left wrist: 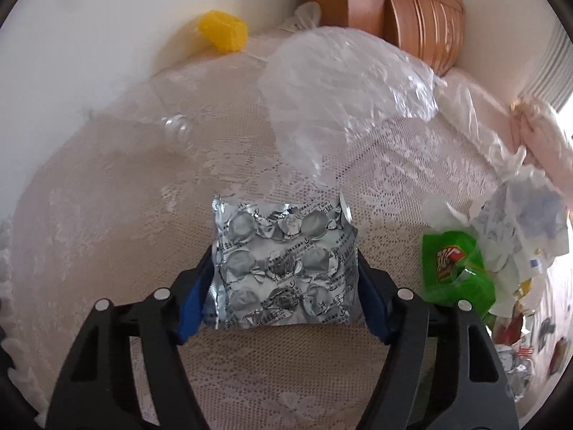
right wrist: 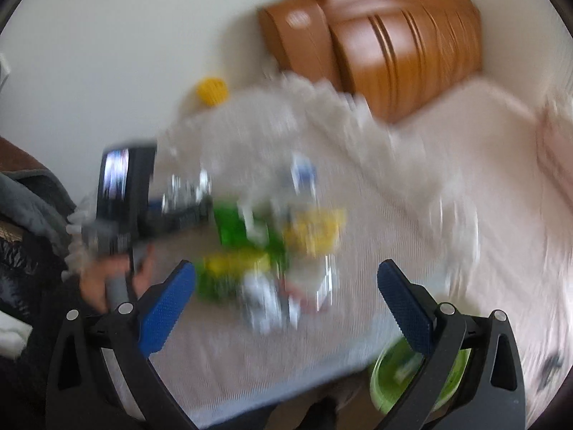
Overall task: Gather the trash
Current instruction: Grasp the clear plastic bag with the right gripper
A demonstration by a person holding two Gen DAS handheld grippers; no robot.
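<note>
Leftmost, the left gripper (left wrist: 286, 268) pinched a silver blister pack (left wrist: 284, 263) above the lace tablecloth (left wrist: 107, 233), its print too distorted to read. Rightward lay the green wrapper (left wrist: 454, 268), logo illegible; the right gripper (right wrist: 286, 297) was spread and empty. Judged mid-collection, the next move called for carrying the pack to a bin.

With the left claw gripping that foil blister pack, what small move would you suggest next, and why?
Probably carry it right toward the trash pile. The left claw is shut on the foil blister pack, held over the lace tablecloth, while the right claw is open and holds nothing.
</note>
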